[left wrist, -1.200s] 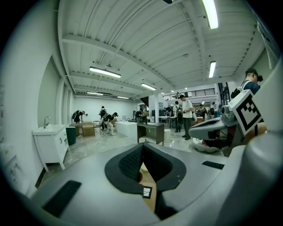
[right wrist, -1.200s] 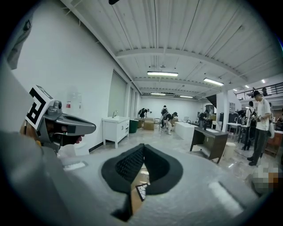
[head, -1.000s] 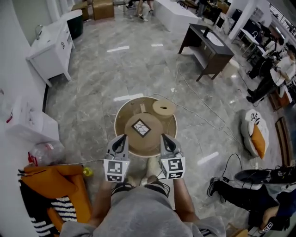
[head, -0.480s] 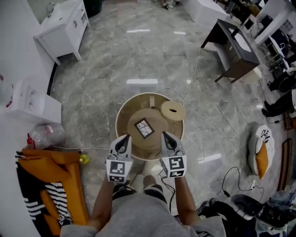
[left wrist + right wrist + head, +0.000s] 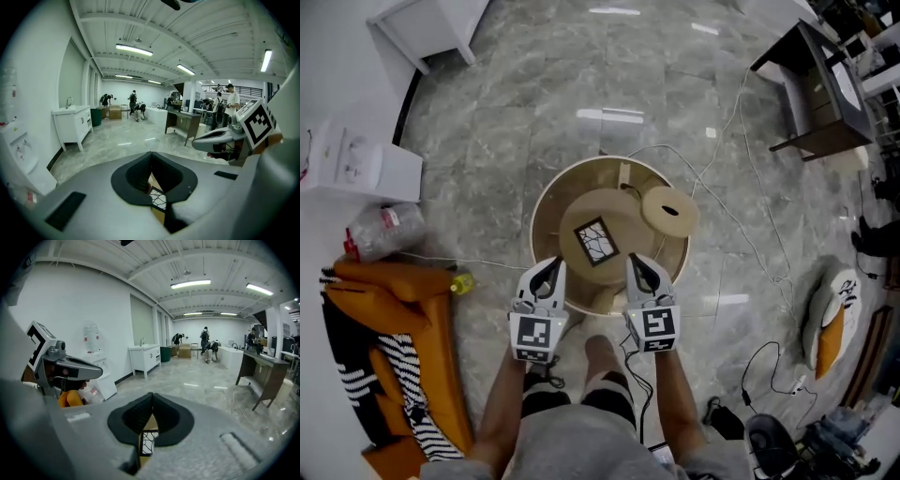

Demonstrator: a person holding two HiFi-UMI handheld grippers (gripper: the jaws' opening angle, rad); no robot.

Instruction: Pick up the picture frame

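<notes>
The picture frame [image 5: 595, 241], black-edged with a white cracked-line picture, lies flat on a raised disc inside a round wooden tub table [image 5: 546, 202]. My left gripper [image 5: 547, 278] hangs over the tub's near rim, just left of and nearer than the frame, jaws shut and empty. My right gripper [image 5: 640, 274] is level with it to the frame's right, also shut and empty. In the left gripper view a piece of the frame [image 5: 158, 199] shows below the left gripper [image 5: 151, 154]. The right gripper view shows the frame [image 5: 147, 442] under the right gripper [image 5: 152, 397].
A wooden ring [image 5: 669, 210] rests on the tub's far right rim. Cables [image 5: 741, 187] trail over the marble floor. A white box [image 5: 356, 159], a plastic bag [image 5: 380, 230] and orange and striped fabric [image 5: 394, 309] lie left. A dark desk [image 5: 825, 80] stands far right.
Both grippers have come down and forward together to the tub's near rim. The frame now lies between and just beyond their tips. Both stay shut.
</notes>
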